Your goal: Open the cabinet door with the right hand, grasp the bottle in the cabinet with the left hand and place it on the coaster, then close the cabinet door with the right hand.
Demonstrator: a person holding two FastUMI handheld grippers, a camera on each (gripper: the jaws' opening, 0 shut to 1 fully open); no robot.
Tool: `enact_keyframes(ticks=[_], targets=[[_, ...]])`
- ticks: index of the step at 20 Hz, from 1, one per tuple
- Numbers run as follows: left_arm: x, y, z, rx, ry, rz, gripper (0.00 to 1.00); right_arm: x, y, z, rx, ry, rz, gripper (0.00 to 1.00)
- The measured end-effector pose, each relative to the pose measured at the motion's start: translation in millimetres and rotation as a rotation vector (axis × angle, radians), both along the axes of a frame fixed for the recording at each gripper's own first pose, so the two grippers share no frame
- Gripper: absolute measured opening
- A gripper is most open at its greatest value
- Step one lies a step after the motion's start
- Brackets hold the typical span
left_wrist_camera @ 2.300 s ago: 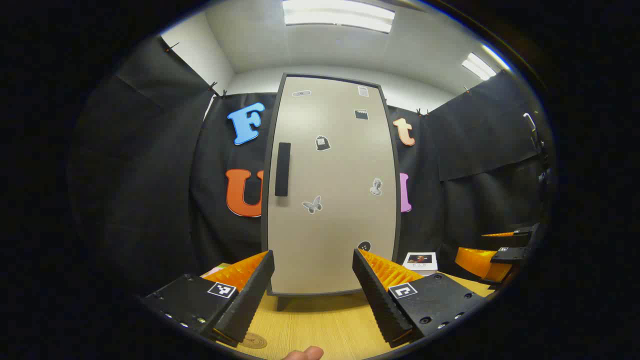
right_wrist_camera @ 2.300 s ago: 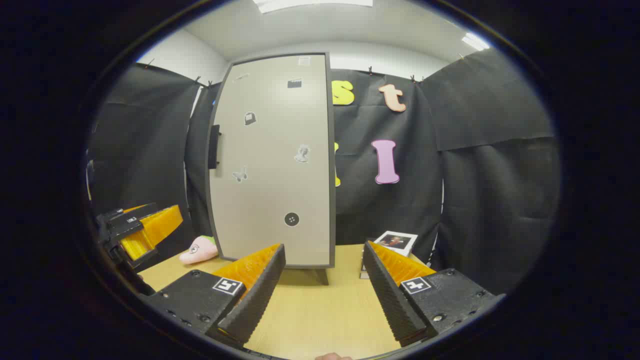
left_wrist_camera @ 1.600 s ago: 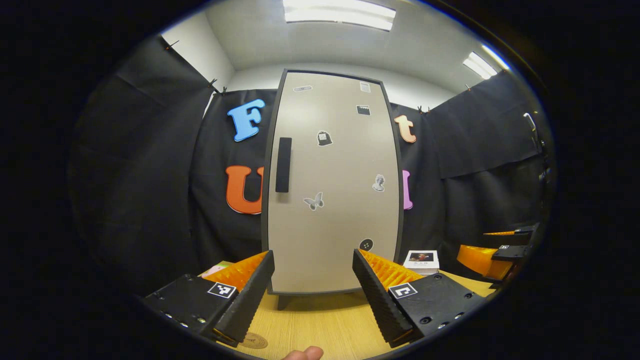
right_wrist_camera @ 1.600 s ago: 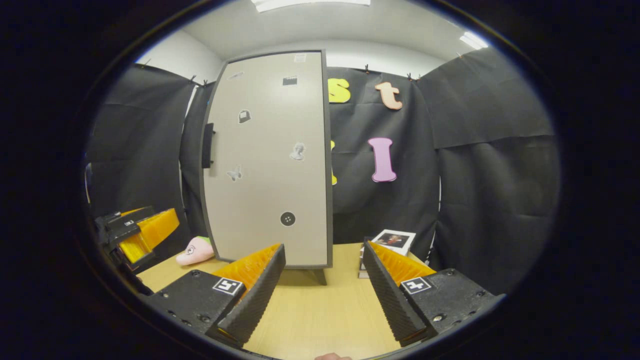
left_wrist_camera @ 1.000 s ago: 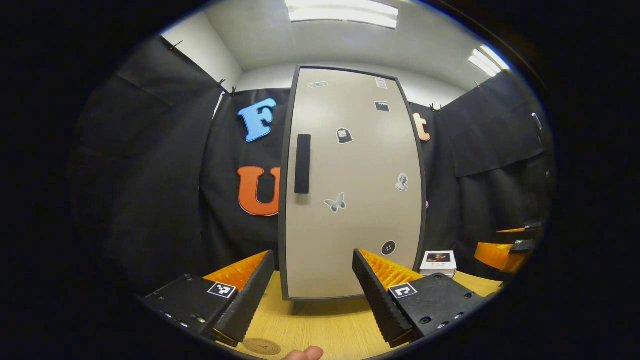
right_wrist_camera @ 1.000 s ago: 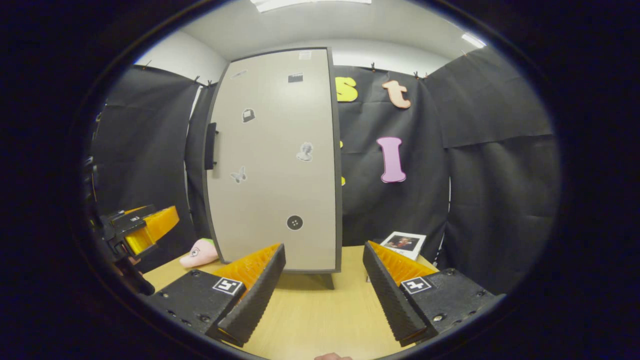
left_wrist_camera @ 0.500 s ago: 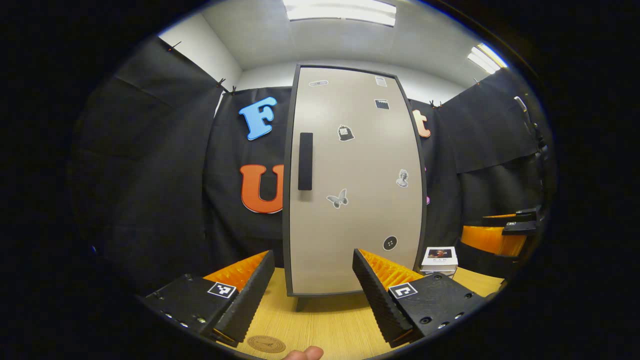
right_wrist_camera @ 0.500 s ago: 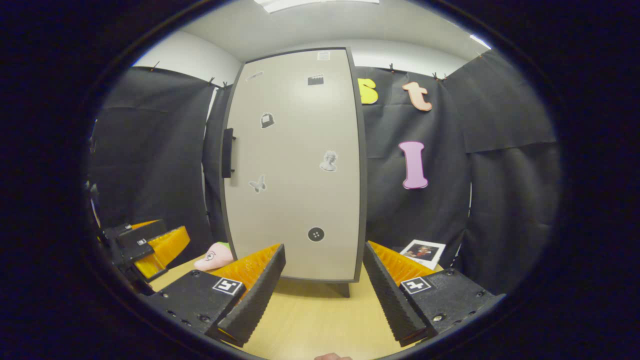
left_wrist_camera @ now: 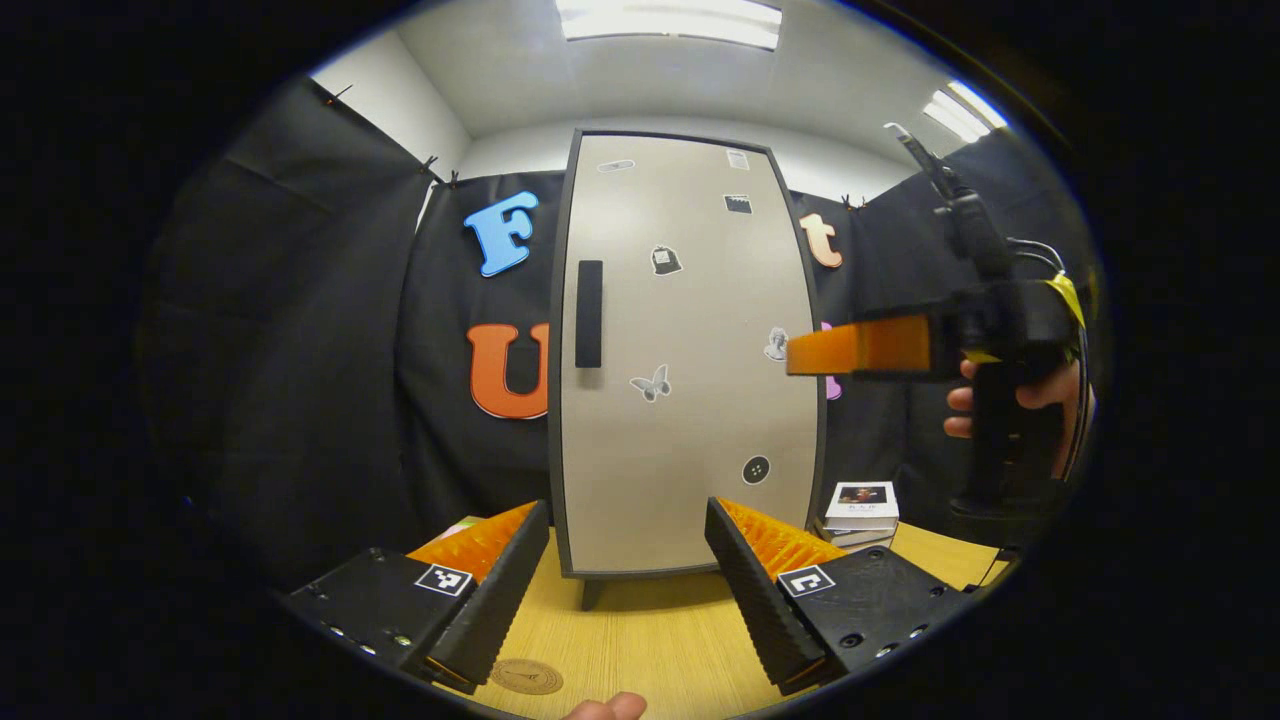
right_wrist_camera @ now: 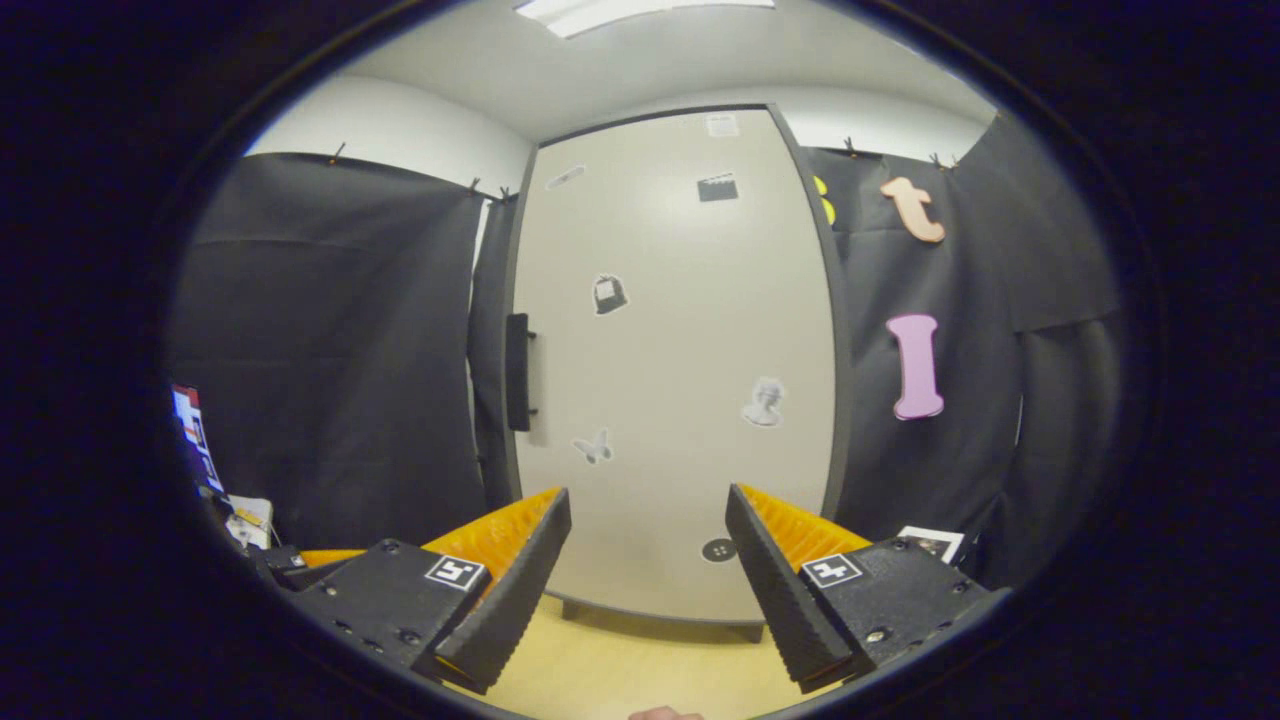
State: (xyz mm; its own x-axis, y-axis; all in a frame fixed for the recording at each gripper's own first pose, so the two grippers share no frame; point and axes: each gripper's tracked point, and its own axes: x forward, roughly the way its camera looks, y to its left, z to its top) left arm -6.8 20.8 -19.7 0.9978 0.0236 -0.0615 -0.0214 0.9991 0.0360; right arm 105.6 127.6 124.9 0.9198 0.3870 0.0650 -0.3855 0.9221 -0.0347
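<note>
Cabinet door shut flat against its dark frame, black vertical handle on its left edge, stickers scattered over the pale panel. Bottle presumably behind that door; hidden, so position inside impossible to tell. Coaster lying on the wooden table in front of the cabinet, toward its left foot, bare.

Right gripper raised in front of the door and aimed at it, fingers spread wide with nothing between them, handle up and to the left of them, not touching. Seen from the left gripper view as an orange finger level with the door's middle, just off its right edge, held by a hand. Left gripper low in front of the cabinet base, released and empty.

Small stack of books right of the cabinet.

Judged progress: nothing done yet. Left to do: reaching the handle and swinging the door open, taking out the bottle, setting it on the coaster, shutting the door.
</note>
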Motion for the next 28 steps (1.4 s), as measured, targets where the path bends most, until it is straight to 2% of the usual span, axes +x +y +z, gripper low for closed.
enact_keyframes(ticks=[3,9,16,17,18,21,23,27,28], targets=[[-8,0,-2,0.026,0.005,0.002,0.95,19,34,23,-0.038,-0.027,0.056,1.0],[-20,7,-1,0.065,-0.003,0.023,0.95,59,96,39,-0.041,-0.035,0.139,1.0],[-25,24,-1,0.076,-0.004,0.055,0.96,109,153,51,-0.057,0.004,0.17,1.0],[-26,26,-1,0.08,-0.006,0.061,1.0,115,158,51,-0.065,0.011,0.169,0.99],[-25,29,-1,0.084,-0.008,0.068,0.96,119,163,51,-0.071,0.016,0.171,1.0],[-25,37,0,0.082,-0.007,0.086,0.96,127,176,53,-0.078,0.004,0.177,1.0],[-25,41,-1,0.08,-0.002,0.095,0.97,131,179,54,-0.091,-0.005,0.165,0.95],[-23,46,-4,0.082,0.008,0.103,0.96,133,189,56,-0.089,-0.007,0.188,0.79],[-21,46,-5,0.082,0.009,0.103,1.0,135,192,56,-0.082,-0.003,0.193,0.72]])
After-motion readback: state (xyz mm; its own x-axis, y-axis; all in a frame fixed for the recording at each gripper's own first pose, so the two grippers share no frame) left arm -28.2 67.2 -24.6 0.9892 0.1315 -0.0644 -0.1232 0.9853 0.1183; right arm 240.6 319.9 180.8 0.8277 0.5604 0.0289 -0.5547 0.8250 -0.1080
